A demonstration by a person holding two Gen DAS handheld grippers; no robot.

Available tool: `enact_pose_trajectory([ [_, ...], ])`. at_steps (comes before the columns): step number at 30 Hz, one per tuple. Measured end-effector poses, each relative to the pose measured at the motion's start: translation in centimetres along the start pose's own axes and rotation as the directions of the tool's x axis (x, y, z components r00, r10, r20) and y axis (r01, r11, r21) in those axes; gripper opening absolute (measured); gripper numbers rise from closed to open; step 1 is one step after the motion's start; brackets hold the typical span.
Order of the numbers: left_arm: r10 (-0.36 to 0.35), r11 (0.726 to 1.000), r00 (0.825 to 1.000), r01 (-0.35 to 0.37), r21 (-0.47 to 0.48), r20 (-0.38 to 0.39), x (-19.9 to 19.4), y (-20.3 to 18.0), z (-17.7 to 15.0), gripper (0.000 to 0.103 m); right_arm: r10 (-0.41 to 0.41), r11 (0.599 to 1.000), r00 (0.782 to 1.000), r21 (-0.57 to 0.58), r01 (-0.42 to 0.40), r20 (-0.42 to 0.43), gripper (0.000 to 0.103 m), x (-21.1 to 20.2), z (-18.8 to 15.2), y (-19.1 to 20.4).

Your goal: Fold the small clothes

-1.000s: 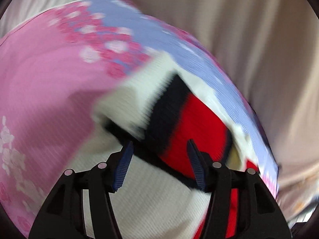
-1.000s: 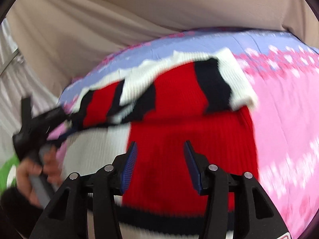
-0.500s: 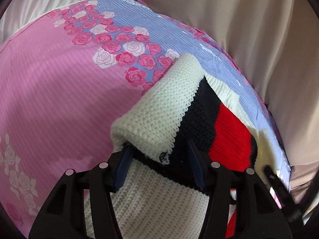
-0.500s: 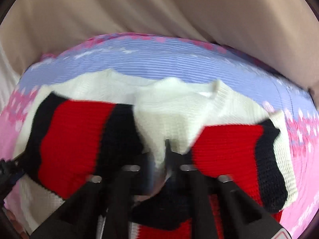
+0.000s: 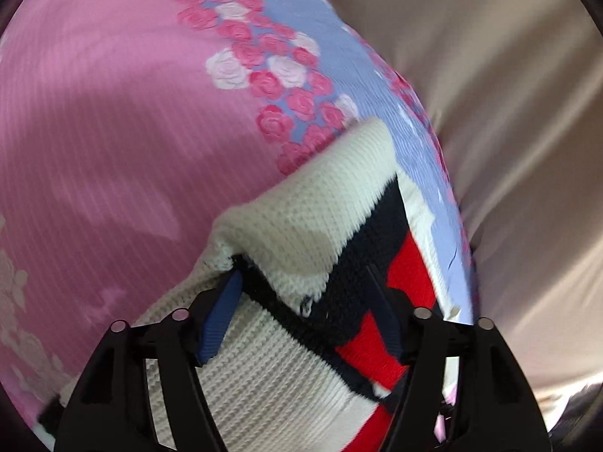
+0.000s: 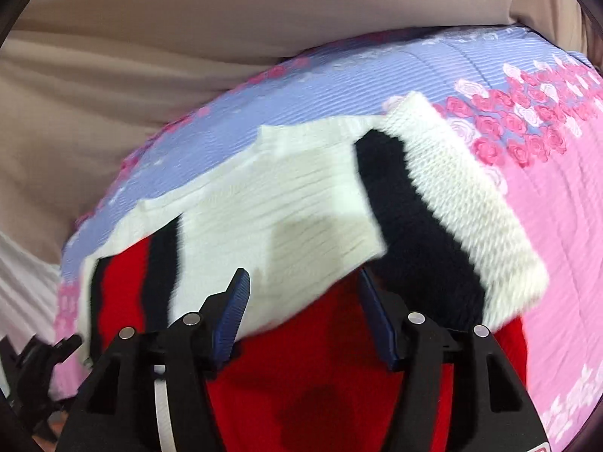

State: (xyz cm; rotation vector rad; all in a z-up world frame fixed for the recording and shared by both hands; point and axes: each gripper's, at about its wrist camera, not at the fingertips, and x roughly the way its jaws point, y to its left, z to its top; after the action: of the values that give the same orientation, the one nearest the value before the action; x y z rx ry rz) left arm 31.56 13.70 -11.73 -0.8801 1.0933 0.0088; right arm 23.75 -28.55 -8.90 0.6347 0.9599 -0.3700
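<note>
Here the knitted sweater (image 5: 286, 369) (cream, black and red bands) lay on a pink and lilac rose-print bedsheet (image 5: 113, 132), filling the 6 o'clock half of the left wrist view. The left gripper (image 5: 305, 290) had its two blue-padded fingers spread wide, and the sweater's fabric sat in the gap between them; whether the pads actually pressed the knit could not be told. A folded sleeve with a cream cuff (image 5: 320, 203) ran from the fingers toward 1 o'clock, its black and red bands lying on the 3 o'clock side. Beyond the sheet, at 2 o'clock, hung beige cloth (image 5: 508, 113). In the right wrist view the sweater (image 6: 294, 196) stretched across the middle, its red body reaching down to 6 o'clock. The right gripper (image 6: 301, 290) also stood with its fingers apart, hovering over the red knit at the cream fold's edge and gripping nothing visibly. A sleeve (image 6: 452, 211) angled toward 4 o'clock, its cream cuff lying against the bedsheet (image 6: 546, 226). At 8 o'clock a black piece of the other gripper (image 6: 37, 358) showed at the sweater's edge.
</note>
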Motion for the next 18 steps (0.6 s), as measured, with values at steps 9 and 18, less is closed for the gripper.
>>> enact_pose_trajectory([
  [9,-0.115,0.993,0.987,0.112,0.030,0.112,-4.6,-2.2,1.4,0.009,0.270,0.961,0.943,-0.001,-0.275,0.195,0.006,-8.3,4.8,0.7],
  [18,0.064,0.992,0.995,-0.072,0.107,0.075,-0.6,0.0,-0.6,0.010,0.136,0.990,0.991,0.045,-0.136,0.021,0.006,-1.2,2.4,-3.1],
])
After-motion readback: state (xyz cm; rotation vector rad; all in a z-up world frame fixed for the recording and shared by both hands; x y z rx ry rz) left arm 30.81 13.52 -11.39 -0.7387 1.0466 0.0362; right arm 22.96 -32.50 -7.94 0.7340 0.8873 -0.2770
